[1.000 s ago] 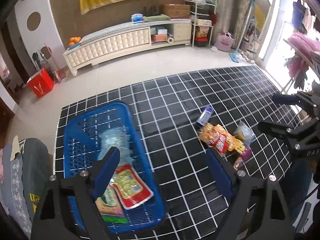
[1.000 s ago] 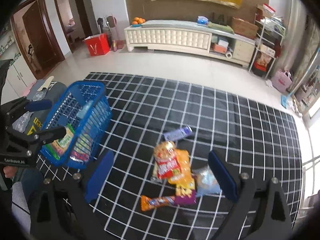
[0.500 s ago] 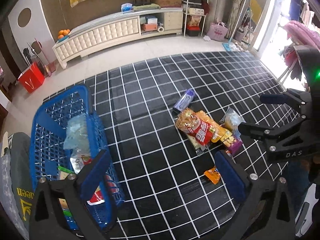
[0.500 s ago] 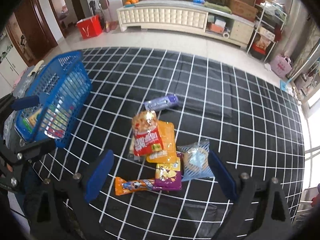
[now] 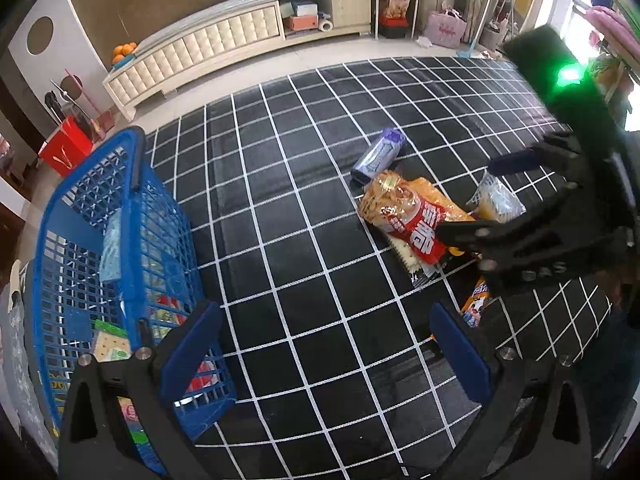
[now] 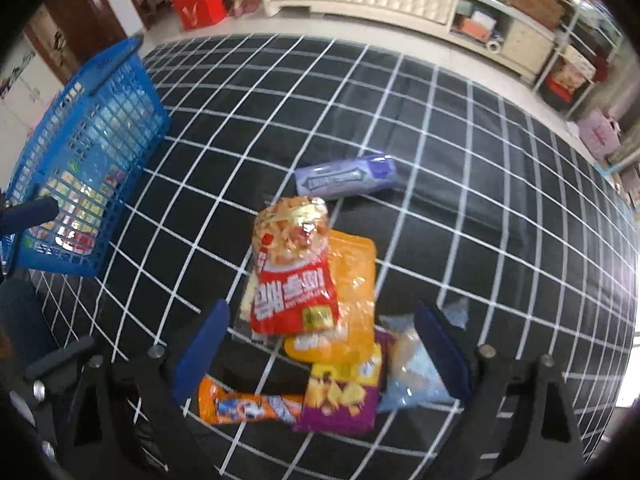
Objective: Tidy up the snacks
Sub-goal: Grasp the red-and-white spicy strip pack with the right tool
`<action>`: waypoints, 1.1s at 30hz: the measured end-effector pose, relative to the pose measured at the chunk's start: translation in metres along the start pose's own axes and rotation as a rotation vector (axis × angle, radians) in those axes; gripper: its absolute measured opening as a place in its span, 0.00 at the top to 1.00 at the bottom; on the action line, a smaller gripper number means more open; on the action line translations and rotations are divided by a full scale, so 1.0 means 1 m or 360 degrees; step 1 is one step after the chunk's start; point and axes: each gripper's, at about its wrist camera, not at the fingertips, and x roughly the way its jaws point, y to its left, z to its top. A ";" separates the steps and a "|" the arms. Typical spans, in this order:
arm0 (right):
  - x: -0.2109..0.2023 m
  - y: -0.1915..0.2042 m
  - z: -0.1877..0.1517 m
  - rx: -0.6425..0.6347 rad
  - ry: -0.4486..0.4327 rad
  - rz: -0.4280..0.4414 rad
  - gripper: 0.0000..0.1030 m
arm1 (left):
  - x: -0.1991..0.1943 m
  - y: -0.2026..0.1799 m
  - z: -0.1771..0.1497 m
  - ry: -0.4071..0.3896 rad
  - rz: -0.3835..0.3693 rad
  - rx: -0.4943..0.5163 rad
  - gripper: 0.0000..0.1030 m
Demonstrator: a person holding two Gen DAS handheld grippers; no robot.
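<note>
Below the open right gripper [image 6: 320, 344] lies the snack pile [image 6: 316, 304].

The left claw [image 5: 324, 344] swings away from above the blue basket [image 5: 132, 168], which now sits at its left edge, toward the open grid mat. The right claw [image 6: 320, 344] drops closer over the snack pile, its open fingers straddling the red packet [image 6: 294, 280]; contact seems not yet made, though blur obscures it.
</note>
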 end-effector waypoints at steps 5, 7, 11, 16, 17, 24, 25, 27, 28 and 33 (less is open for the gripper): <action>0.025 0.005 0.013 -0.0030 0.0084 0.0000 0.32 | 0.006 0.000 0.000 0.0026 -0.0006 0.0028 0.00; 0.034 0.006 0.016 -0.0025 0.0112 0.0011 0.33 | 0.006 0.000 0.000 0.0031 -0.0040 0.0031 0.00; 0.042 0.005 0.018 -0.0023 0.0121 0.0059 0.43 | 0.008 0.000 0.000 0.0034 -0.0069 0.0031 0.00; 0.032 0.013 0.014 -0.0099 0.0082 0.0045 0.68 | 0.006 0.003 -0.004 0.0032 -0.0101 0.0003 0.00; 0.028 0.014 0.012 -0.0112 0.0070 0.0052 0.69 | 0.006 0.003 -0.003 0.0031 -0.0108 0.0001 0.00; -0.009 0.004 -0.002 -0.0033 -0.0057 0.0125 0.71 | -0.005 -0.007 0.000 0.0010 -0.0123 0.0011 0.00; -0.020 -0.002 -0.005 -0.0006 -0.0091 0.0145 0.71 | -0.008 -0.009 0.001 0.0003 -0.0128 0.0002 0.00; -0.033 -0.009 -0.007 0.0036 -0.0130 0.0157 0.71 | -0.011 -0.011 0.005 -0.0004 -0.0146 -0.0026 0.00; -0.042 -0.016 -0.011 0.0062 -0.0154 0.0154 0.71 | -0.013 -0.013 0.008 -0.0003 -0.0161 -0.0045 0.00; -0.066 -0.046 -0.022 0.0172 -0.0213 0.0142 0.71 | -0.012 -0.020 0.028 0.0016 -0.0251 -0.0184 0.00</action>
